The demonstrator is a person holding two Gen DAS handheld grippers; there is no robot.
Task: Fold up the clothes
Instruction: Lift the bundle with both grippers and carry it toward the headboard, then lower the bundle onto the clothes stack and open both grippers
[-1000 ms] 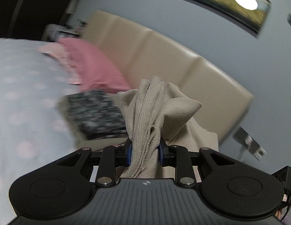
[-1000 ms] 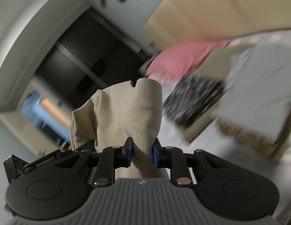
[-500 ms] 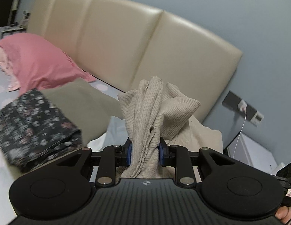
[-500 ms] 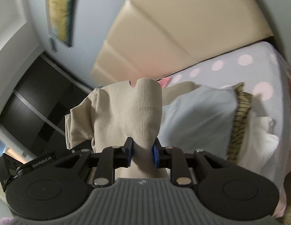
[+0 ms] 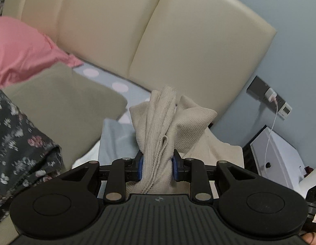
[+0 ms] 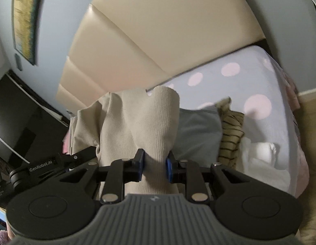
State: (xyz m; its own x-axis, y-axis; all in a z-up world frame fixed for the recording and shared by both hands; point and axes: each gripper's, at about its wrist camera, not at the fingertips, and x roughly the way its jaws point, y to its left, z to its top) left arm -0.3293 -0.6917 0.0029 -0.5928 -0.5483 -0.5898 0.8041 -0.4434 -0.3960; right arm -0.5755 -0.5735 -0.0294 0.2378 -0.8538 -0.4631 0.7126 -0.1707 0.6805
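A beige ribbed knit garment (image 5: 164,122) is bunched between the jaws of my left gripper (image 5: 157,166), which is shut on it. The same beige garment (image 6: 145,126) is pinched in my right gripper (image 6: 155,167), also shut on it. Both hold it up above the bed near the cream headboard (image 5: 137,30). Folded clothes lie on the bed below: an olive-grey piece (image 5: 62,102), a dark floral piece (image 5: 17,138), a pale blue piece (image 6: 198,130) and a striped tan piece (image 6: 231,134).
A pink pillow (image 5: 19,49) lies at the left by the headboard. The polka-dot bedsheet (image 6: 249,81) runs to the bed's right edge. A white nightstand (image 5: 280,155) with a charger cable and wall socket (image 5: 270,98) stands at the right. A dark wardrobe (image 6: 19,110) is at the left.
Both grippers, still holding the beige garment, have swung toward the headboard and the folded stack; the pillow and floral piece slid left in the left view.
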